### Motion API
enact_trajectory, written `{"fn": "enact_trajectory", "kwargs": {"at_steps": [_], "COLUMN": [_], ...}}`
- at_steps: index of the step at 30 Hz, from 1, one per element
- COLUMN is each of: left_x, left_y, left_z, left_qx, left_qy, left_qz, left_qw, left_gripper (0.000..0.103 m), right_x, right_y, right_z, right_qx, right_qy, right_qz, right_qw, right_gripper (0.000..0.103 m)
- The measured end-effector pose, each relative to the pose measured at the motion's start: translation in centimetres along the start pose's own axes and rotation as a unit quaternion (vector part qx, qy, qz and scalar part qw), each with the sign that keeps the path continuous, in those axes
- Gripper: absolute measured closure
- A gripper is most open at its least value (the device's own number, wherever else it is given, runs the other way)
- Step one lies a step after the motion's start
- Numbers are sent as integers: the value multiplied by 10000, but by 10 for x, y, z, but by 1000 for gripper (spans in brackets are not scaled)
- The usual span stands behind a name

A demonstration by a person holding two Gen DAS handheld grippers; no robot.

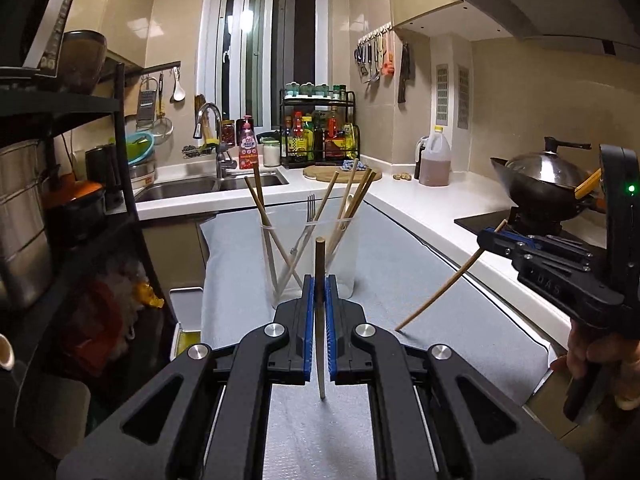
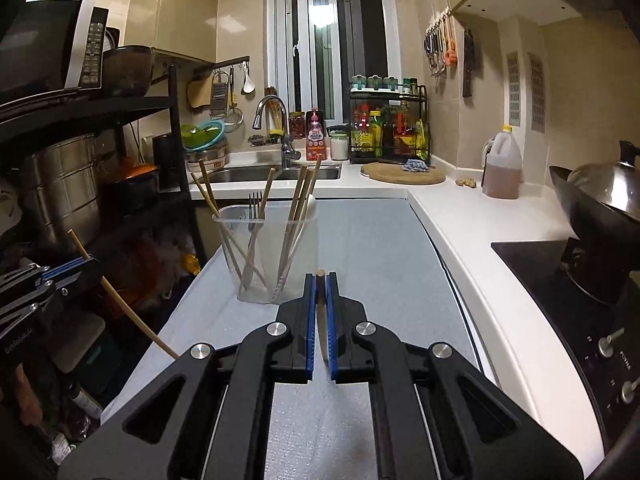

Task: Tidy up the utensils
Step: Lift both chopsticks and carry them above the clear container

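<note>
A clear plastic holder [image 1: 346, 264] stands on the grey mat with several wooden chopsticks, a fork [image 1: 310, 204] and a white utensil in it. My left gripper [image 1: 319, 282] is shut on one wooden chopstick [image 1: 319, 252], held nearly upright just in front of the holder. In the right wrist view, the right gripper [image 2: 320, 280] is shut on a second chopstick [image 2: 319, 276], close behind the holder [image 2: 264, 256]. Each gripper also shows in the other's view: the right gripper [image 1: 486, 236] with its chopstick [image 1: 440, 284] slanting down, the left gripper [image 2: 90, 262] with its chopstick [image 2: 128, 312].
A grey mat [image 1: 400, 272] covers the worktop. Behind it lie a steel sink [image 1: 208, 186] with a tap, a spice rack [image 1: 320, 136], a round cutting board [image 1: 320, 172] and an oil jug [image 1: 435, 160]. A wok [image 1: 544, 188] sits on the hob at right. A black shelf [image 1: 80, 160] stands at left.
</note>
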State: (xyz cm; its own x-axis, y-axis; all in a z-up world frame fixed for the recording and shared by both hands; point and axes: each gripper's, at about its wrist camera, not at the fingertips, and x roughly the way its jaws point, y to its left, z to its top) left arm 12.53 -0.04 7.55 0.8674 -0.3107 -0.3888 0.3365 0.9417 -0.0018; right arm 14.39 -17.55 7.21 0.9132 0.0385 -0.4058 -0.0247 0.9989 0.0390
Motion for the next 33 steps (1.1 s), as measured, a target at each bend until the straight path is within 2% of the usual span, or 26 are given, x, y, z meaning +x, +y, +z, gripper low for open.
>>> {"fn": "enact_trajectory", "kwargs": {"at_steps": [9,16,26,33], "left_x": [4,6,11,26], "left_y": [16,20,20,23], "left_z": [28,61,125,164], "left_qx": [-109,62,332,367], "left_qy": [147,-28,-322,-561], "left_qz": [-202,-197,-207,-217], "left_qw": [9996,9998,9987,9975], "left_gripper": [98,98,98,98], "right_x": [1,-3,7,18], "right_y": [-2,4,12,21], "right_z": [34,69,129,176], "right_qx": [-76,-206,-217,-153], "right_qy": [19,-172,-329,-725], "right_qz": [194,331,610,764], "right_qw": [9998,9991,9974,9943], "right_gripper": [98,98,98,98]}}
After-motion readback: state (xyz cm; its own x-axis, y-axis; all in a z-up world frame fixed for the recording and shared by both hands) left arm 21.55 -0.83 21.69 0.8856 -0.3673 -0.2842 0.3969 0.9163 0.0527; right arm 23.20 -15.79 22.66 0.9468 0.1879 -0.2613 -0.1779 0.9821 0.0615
